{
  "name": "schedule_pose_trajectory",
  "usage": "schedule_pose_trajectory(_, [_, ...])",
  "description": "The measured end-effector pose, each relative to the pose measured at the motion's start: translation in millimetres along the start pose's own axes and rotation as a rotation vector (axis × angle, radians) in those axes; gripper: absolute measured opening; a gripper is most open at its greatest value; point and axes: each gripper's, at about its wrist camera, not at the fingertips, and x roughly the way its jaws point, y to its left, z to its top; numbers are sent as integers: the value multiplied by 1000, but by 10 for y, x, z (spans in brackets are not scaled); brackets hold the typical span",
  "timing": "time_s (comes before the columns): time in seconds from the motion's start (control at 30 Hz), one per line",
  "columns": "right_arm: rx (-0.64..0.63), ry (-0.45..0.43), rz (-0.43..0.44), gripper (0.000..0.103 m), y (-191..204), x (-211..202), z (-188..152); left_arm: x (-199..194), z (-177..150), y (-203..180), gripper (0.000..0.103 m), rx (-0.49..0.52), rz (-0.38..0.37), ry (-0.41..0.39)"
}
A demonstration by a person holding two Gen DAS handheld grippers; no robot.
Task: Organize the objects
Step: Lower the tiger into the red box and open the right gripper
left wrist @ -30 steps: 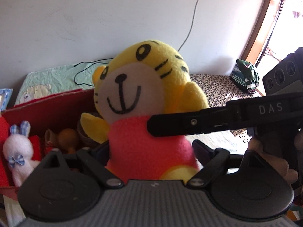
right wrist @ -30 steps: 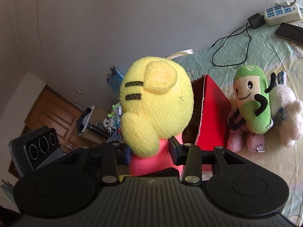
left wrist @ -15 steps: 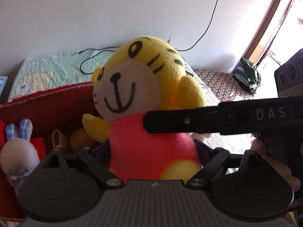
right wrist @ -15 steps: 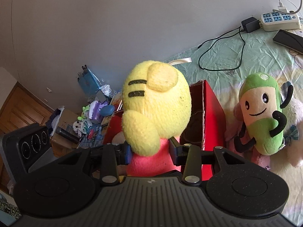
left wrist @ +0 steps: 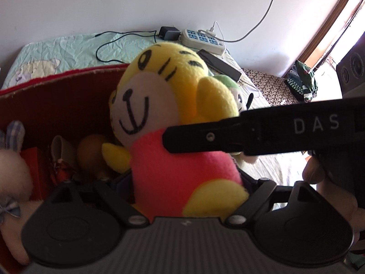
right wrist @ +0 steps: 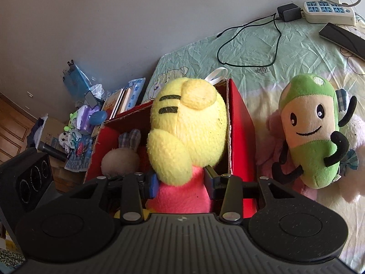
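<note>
A yellow tiger plush in a pink shirt (left wrist: 178, 159) is held by both grippers over the open red box (left wrist: 57, 96). My left gripper (left wrist: 187, 182) is shut on its lower body from the front. My right gripper (right wrist: 180, 182) is shut on its pink back (right wrist: 182, 196), and its finger (left wrist: 228, 137) crosses the plush's chest in the left wrist view. In the box (right wrist: 239, 137) lie a white bunny plush (left wrist: 11, 173) and brown toys (left wrist: 91, 150). A green bean plush (right wrist: 312, 134) lies on the bed to the right of the box.
The green bedsheet (right wrist: 251, 57) carries a power strip (right wrist: 328, 13), a charger with a black cable (right wrist: 273, 43) and a dark remote (right wrist: 342, 38). A pale plush (right wrist: 351, 178) lies under the green one. Books and clutter (right wrist: 91, 118) stand left of the bed, a doorway (left wrist: 330, 27) at the right.
Both grippers have carried the tiger plush forward and down over the red box. The bed and power strip have come into view. Both grips are unchanged.
</note>
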Motion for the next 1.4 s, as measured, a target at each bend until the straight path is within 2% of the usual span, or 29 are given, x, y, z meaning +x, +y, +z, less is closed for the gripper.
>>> schedule_pose_trajectory(0.13, [5,0,-21,44,-12,61,-12,74,0,52,87,-13,1,20])
schedule_pose_trajectory(0.37, [-59,-28,-56,45,75,68,-37,169,23,72,87,-10,11,37])
schedule_pose_trajectory(0.53, [-78,-77,-99,49,89,-22,-77,217,20,51,87,-4,30,51])
schedule_pose_trajectory(0.63, [-47,-115,-83,49,48,-125,-70,236,25,44,86,-4,40,54])
schedule_pose_trajectory(0.77, [-39,-139,-83,42,37,-156,-77,252,35,53,86,-14,50,67])
schedule_pose_trajectory(0.9, [-46,-119,-83,33,47,-82,-122,278,36,21,87,-1,79,75])
schedule_pose_trajectory(1.03, [-58,-108,-113,33,48,-10,-170,321,37,-4,88,3,107,88])
schedule_pose_trajectory(1.4, [-58,-129,-114,31,36,-26,-202,328,42,-41,88,-4,138,97])
